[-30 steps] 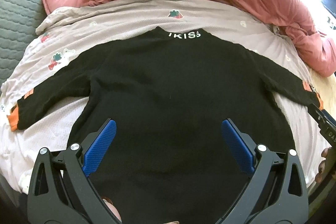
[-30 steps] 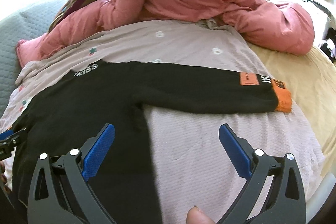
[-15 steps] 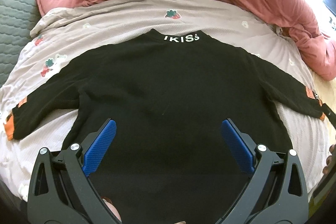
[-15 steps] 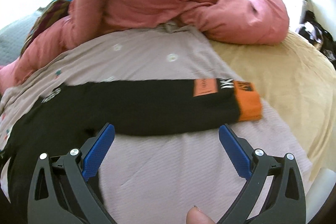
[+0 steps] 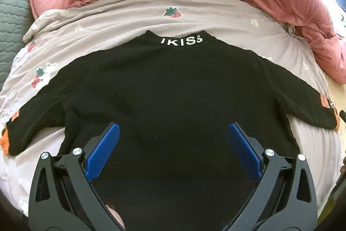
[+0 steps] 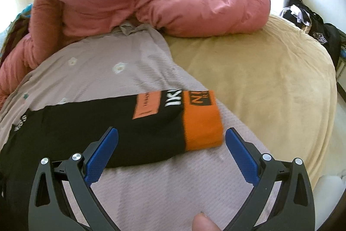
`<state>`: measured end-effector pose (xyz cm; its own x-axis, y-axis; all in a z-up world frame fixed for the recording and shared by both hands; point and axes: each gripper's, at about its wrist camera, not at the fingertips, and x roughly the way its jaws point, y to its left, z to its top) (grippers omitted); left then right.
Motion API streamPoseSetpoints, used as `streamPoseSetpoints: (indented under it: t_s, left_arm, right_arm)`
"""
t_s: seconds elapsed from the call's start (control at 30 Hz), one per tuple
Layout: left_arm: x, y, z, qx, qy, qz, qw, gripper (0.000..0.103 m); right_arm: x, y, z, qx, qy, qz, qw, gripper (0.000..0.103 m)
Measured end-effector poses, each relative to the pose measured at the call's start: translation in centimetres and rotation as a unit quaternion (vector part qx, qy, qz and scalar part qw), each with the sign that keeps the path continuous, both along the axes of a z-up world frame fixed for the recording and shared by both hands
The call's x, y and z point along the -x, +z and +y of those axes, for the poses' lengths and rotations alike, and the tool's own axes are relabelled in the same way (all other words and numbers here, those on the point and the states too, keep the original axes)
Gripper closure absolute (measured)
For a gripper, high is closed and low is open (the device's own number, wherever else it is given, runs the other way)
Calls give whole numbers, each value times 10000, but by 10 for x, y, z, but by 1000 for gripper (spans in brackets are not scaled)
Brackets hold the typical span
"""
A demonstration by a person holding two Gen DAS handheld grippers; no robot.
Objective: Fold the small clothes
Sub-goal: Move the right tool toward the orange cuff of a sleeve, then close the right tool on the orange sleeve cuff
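In the left wrist view, your left tool (image 5: 172, 148) is spread wide and holds nothing. The black sweater (image 5: 173, 88) lies flat on the bed cover (image 5: 129, 14), filling the middle of the frame, with its neck at the top. It looks soft, light and floppy, so it will sag when you lift it.

In the right wrist view, your right tool (image 6: 170, 151) is also spread wide, right by the sleeve. The orange cuff (image 6: 202, 126) sits in the middle. Pinch that cuff; it looks thick and easy to hold.
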<state>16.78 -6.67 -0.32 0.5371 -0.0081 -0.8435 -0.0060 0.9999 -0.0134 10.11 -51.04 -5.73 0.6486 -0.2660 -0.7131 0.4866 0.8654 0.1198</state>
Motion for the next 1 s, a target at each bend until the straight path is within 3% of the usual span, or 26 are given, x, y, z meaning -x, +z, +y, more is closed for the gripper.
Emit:
streamPoseSetpoints:
  t_s: [0.37,0.53,0.57,0.67,0.83,1.0]
  left_arm:
    - [-43,-4,-10,-124,57,-33,9999,9]
    - [-53,-9,-11,44,181,-138,9997,9]
    - [-54,-11,-11,65,179,-132,9997,9]
    - [-56,-18,-10,1,196,-168,9997,9]
    - [-53,-27,-1,-80,313,-252,9992,9]
    - [-48,-35,7,-108,315,-236,9992,9]
  right_arm:
    - [-21,-17,-37,-107,-210,233,9995,5]
    - [-29,-25,-47,-225,-227,389,9987,10]
    - [-31,-27,-47,-221,-221,440,9985,20]
    - [-36,-30,-47,-205,-145,529,9983,25]
    - [-48,-44,-48,-375,58,612,9974,47]
    - [-43,-36,-38,-328,446,369,9978,77]
